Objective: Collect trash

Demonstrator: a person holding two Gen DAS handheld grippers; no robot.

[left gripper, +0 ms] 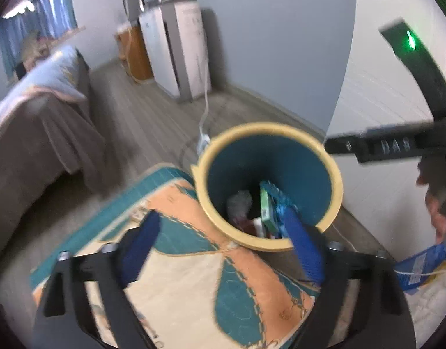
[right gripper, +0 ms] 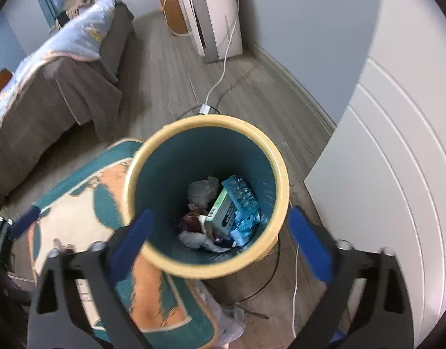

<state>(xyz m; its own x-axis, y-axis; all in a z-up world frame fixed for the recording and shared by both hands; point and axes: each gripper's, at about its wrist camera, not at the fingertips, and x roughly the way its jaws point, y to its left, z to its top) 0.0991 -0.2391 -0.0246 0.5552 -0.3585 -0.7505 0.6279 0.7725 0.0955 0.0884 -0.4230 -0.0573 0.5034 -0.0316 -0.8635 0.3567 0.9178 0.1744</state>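
**Listener:** Where was the trash?

**Describer:** It lay at the bottom of a round bin with a teal inside and a pale yellow rim point(right gripper: 207, 200). You had a green cardboard box point(right gripper: 221, 213) standing on edge there, a blue plastic blister tray point(right gripper: 242, 193) leaning against it, a crumpled grey plastic bag point(right gripper: 202, 189) beside them, and darker scraps underneath, too blurred to name.

**Listener:** And my grippers?

**Describer:** Your right gripper point(right gripper: 220, 229) hung over the bin, pointing steeply down, its blue-padded fingers point(right gripper: 135, 238) spread wide on either side of the rim, with nothing between them. Your left gripper point(left gripper: 223, 240) was also spread wide and empty, one blue pad over the rug, the other across the bin's near rim.

**Listener:** What surrounded the bin?

**Describer:** It stood on grey wood-look flooring, at the corner of a teal, orange and cream patterned rug point(left gripper: 194, 285). A white panelled door point(right gripper: 397, 174) was just to its right. A white cable point(right gripper: 223, 72) ran across the floor behind it to a tall white appliance point(left gripper: 179, 49) against the wall. Well to the left was a bed with a brown cover and a pale blue quilt point(right gripper: 63, 67).
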